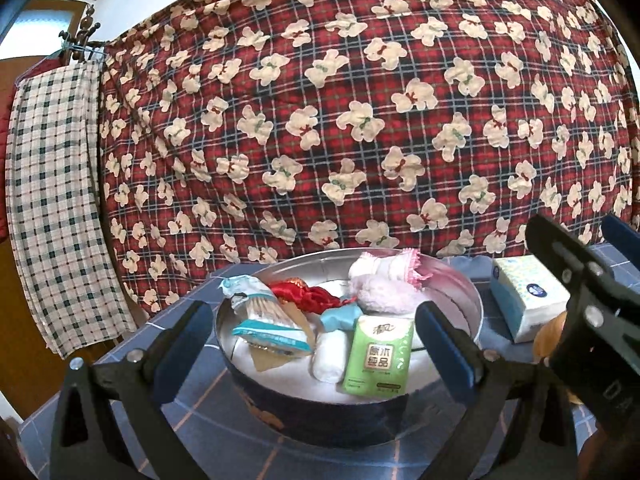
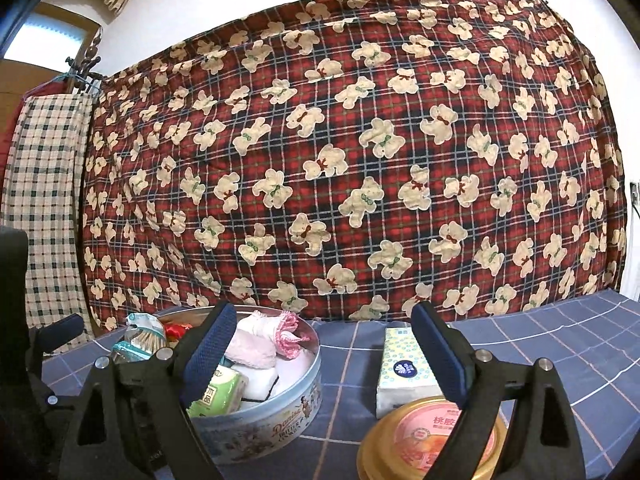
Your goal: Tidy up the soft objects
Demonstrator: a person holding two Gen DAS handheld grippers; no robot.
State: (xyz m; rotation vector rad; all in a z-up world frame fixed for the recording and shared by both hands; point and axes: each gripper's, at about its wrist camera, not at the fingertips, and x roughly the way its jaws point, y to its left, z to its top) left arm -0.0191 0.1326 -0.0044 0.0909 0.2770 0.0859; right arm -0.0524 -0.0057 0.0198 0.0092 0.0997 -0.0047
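Observation:
A round cookie tin (image 1: 474, 304) (image 2: 280, 412) stands on the blue checked tablecloth. It holds a green tissue pack (image 1: 378, 356) (image 2: 218, 396), a white roll (image 1: 330, 356), a pink fluffy cloth (image 1: 384, 294) (image 2: 256, 346), a red fabric piece (image 1: 316, 296) and a toothpick packet (image 1: 268, 320). My left gripper (image 1: 316, 340) is open and empty, its fingers straddling the tin's near side. My right gripper (image 2: 328, 356) is open and empty, between the tin and a white tissue pack (image 2: 404, 372) (image 1: 528, 304).
A gold-rimmed round lid or can (image 2: 432, 436) lies under the right gripper's right finger. A red plaid bear-print blanket (image 2: 352, 152) hangs behind the table. A checked cloth (image 1: 52, 200) hangs at the left. The right gripper shows at the right edge of the left wrist view (image 1: 580, 280).

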